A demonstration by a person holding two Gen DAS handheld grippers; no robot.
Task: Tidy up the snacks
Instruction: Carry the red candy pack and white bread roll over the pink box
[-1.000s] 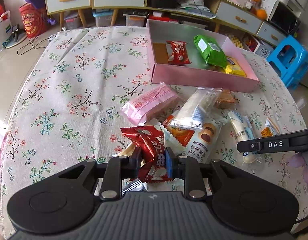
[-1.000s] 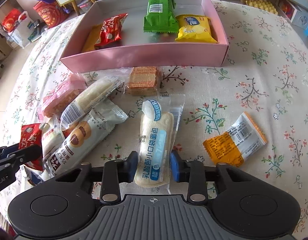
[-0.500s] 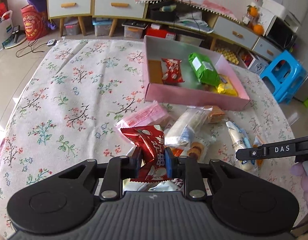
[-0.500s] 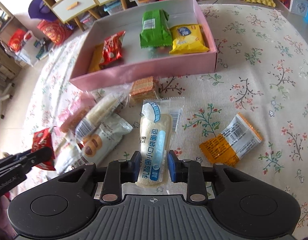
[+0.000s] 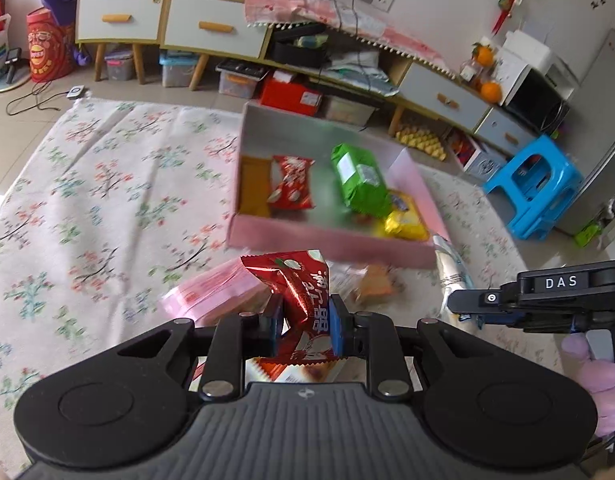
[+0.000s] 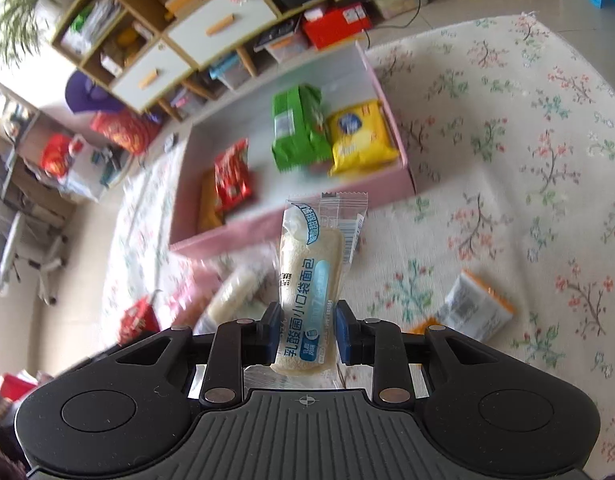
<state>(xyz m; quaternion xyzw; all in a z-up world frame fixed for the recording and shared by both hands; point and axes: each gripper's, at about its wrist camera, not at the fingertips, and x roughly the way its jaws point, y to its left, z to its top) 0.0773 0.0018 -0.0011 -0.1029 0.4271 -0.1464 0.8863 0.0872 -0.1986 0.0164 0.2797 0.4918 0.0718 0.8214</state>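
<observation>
My left gripper [image 5: 303,326] is shut on a red snack packet [image 5: 303,296] and holds it above the table, short of the pink box [image 5: 327,242]. My right gripper [image 6: 307,334] is shut on a white bread packet [image 6: 309,268] with blue print, lifted above the table in front of the pink box [image 6: 291,224]. The box holds a red packet [image 5: 291,182], a green packet [image 5: 359,178], a yellow packet [image 5: 403,220] and an orange-brown one [image 5: 253,186]. The right gripper also shows at the right of the left wrist view [image 5: 463,304].
Loose snacks lie on the floral tablecloth [image 5: 107,200]: a pink packet [image 5: 215,290], a wafer packet [image 5: 371,286], an orange and white packet [image 6: 475,308] and a long white packet [image 6: 231,292]. Cabinets [image 5: 211,32] and a blue stool [image 5: 535,192] stand beyond the table.
Both grippers have risen from the table with their packets and moved toward the pink box. The bread packet no longer lies on the cloth.
</observation>
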